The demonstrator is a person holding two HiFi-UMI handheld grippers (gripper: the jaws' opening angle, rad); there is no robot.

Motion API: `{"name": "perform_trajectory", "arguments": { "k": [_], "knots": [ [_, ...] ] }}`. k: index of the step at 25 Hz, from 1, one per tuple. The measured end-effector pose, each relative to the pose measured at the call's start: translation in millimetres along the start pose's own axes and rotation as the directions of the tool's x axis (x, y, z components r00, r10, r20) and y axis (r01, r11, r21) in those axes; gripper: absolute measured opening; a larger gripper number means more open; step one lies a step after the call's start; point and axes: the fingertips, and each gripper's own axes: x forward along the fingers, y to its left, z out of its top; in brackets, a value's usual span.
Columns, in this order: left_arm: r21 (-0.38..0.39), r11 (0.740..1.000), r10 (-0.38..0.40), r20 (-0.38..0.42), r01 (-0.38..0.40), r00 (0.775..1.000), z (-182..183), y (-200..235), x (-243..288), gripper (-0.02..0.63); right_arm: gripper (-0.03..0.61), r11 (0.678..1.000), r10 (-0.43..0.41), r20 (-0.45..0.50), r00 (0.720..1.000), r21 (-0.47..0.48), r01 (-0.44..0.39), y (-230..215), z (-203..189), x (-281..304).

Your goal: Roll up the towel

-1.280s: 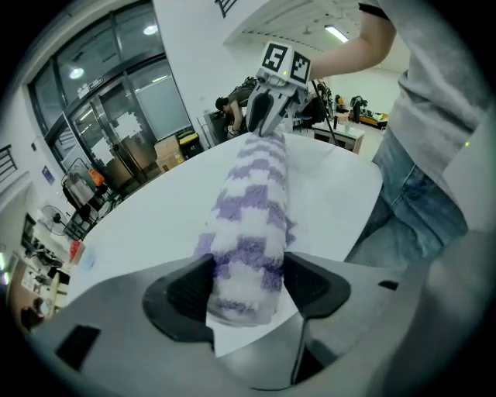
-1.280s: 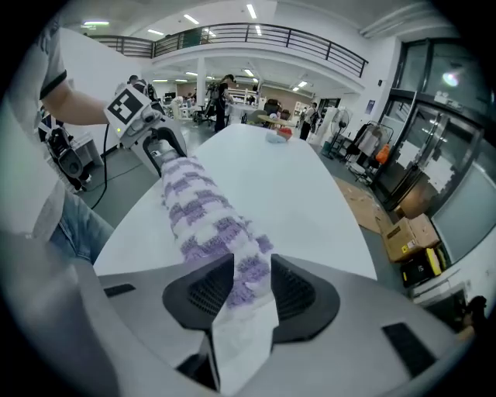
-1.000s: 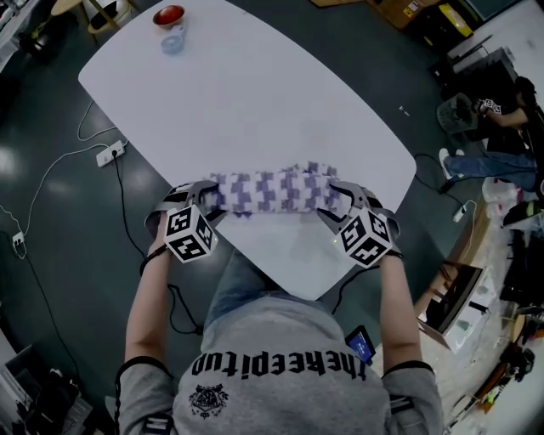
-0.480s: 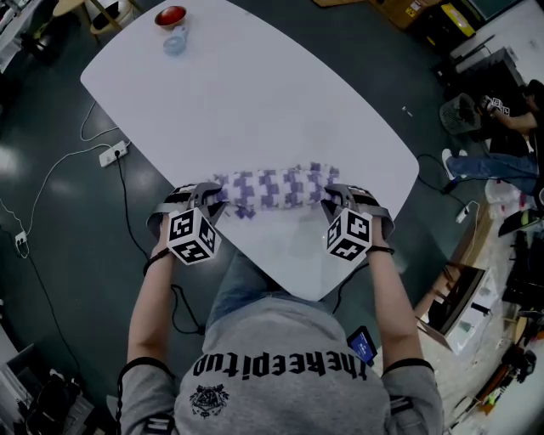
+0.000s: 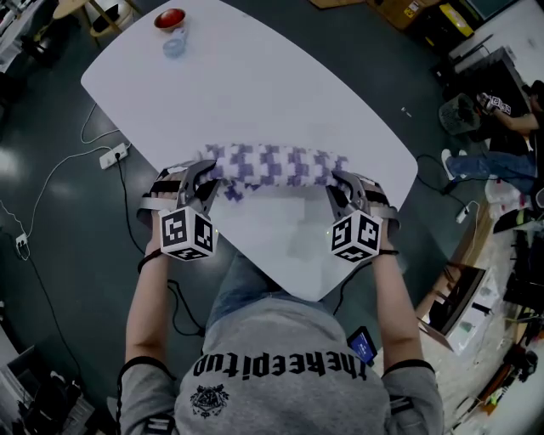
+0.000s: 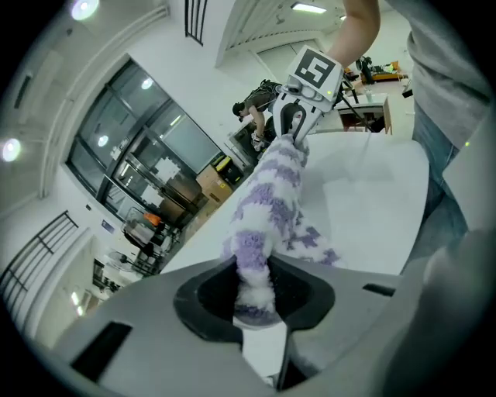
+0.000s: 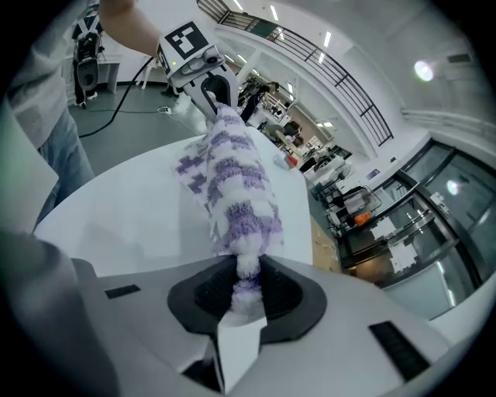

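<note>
A purple-and-white checked towel (image 5: pixel 272 164), bunched into a long band, stretches between my two grippers over the white table (image 5: pixel 255 85). The left gripper (image 5: pixel 206 174) has the towel's left end between its jaws, which are closing and pinch the fabric (image 6: pixel 267 209). At the other end, the right gripper (image 5: pixel 340 180) is also closing, with the towel (image 7: pixel 232 186) squeezed between its pads. A loose flap hangs under the band near the left end. Each gripper view shows the opposite gripper, the right one (image 6: pixel 298 116) and the left one (image 7: pixel 209 89), at the far end of the towel.
A red bowl (image 5: pixel 169 17) and a small clear cup (image 5: pixel 173 41) stand at the table's far corner. A power strip (image 5: pixel 111 154) with cables lies on the floor at left. The table's near edge runs just below the grippers, against the person's lap.
Both grippers went from wide open beside the towel's ends to closed on them. They have lifted the towel and carried it a little farther from the near edge.
</note>
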Motion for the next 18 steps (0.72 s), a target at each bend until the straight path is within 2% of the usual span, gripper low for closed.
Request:
{"name": "perform_trajectory", "arguments": {
  "k": [2, 5, 7, 10, 12, 16, 18],
  "knots": [
    [0.035, 0.996, 0.081, 0.008, -0.081, 0.997, 11.0, 15.1, -7.4, 0.087, 0.072, 0.998, -0.058, 0.024, 0.998, 0.000, 0.058, -12.7, 3.5, -9.7],
    [0.115, 0.972, 0.201, 0.034, -0.204, 0.979, 20.5, 21.6, -18.3, 0.087, 0.072, 0.990, -0.140, 0.055, 0.989, -0.001, 0.141, -20.4, 6.6, -21.8],
    [0.147, 0.963, 0.223, 0.046, -0.227, 0.974, 22.6, 21.4, -21.0, 0.087, 0.072, 0.987, -0.158, 0.061, 0.986, 0.001, 0.158, -25.2, 7.6, -23.4],
    [0.142, 0.981, 0.126, 0.039, -0.131, 0.991, 21.6, 18.7, -19.4, 0.089, 0.074, 0.995, -0.096, 0.040, 0.995, 0.001, 0.096, -32.0, 7.1, -20.3],
    [0.138, 0.989, 0.043, 0.024, -0.045, 0.999, 17.3, 0.1, -20.9, 0.089, 0.074, 1.000, -0.028, 0.019, 0.999, -0.004, 0.028, -17.8, 2.0, -20.1],
    [0.101, 0.991, -0.093, -0.005, 0.093, 0.996, -1.1, -87.7, -28.8, 0.091, 0.074, 0.996, 0.095, -0.018, 0.995, -0.001, -0.095, 66.0, -25.4, -26.0],
    [0.092, 0.986, -0.138, -0.015, 0.139, 0.990, -4.5, -114.4, -30.7, 0.092, 0.077, 0.990, 0.138, -0.028, 0.990, 0.005, -0.138, 92.7, -35.6, -29.8]
  ]
}}
